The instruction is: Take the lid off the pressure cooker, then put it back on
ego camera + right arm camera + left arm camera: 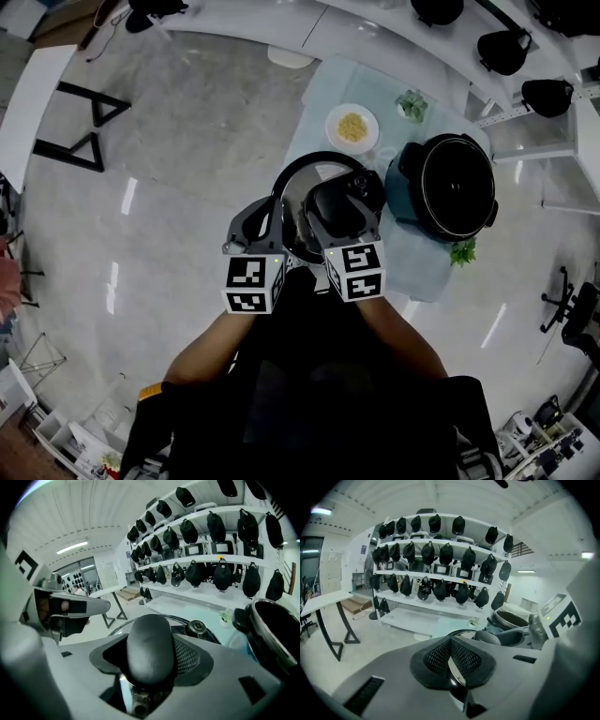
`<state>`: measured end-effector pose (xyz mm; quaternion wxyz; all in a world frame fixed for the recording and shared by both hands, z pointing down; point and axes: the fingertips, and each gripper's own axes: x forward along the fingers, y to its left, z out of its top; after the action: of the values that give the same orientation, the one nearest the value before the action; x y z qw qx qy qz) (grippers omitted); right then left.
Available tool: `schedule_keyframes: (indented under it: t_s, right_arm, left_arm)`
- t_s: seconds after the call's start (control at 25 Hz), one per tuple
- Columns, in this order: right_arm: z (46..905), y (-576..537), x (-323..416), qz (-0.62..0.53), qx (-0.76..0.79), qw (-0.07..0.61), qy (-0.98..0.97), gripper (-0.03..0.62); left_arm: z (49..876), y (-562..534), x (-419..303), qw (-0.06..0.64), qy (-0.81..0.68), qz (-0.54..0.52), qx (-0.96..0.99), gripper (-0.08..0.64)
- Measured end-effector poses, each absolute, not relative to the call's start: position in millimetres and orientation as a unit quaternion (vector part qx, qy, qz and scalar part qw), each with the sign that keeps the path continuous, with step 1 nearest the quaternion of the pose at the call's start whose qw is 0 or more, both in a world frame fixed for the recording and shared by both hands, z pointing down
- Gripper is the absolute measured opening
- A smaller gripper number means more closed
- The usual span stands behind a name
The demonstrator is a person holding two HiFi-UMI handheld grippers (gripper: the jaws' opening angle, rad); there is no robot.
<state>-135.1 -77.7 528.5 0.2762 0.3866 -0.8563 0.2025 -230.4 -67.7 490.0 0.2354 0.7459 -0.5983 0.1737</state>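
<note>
Right gripper gripping lid, cooker beside, plate beyond.

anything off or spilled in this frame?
Nothing stands out. The lid is off the cooker, held in the air by the left gripper on its rim and the right gripper on its handle. The cooker sits open and upright on the table; nothing spilled.

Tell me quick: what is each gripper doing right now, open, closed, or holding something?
Left gripper: closed on the rim of the lid.
Right gripper: closed on the lid's black handle.
</note>
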Motion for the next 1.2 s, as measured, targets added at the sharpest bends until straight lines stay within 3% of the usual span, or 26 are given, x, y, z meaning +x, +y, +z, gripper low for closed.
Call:
schedule_keyframes:
  t_s: [0.48, 1.2]
  right_arm:
    - [426, -98, -88, 0.142, 0.377, 0.231, -0.885, 0.295]
    - [413, -144, 124, 0.143, 0.479, 0.254, -0.828, 0.295]
  left_arm:
    - [392, -89, -184, 0.177, -0.608, 0.104, 0.767, 0.006]
    - [382, -126, -15, 0.145, -0.494, 0.137, 0.846, 0.007]
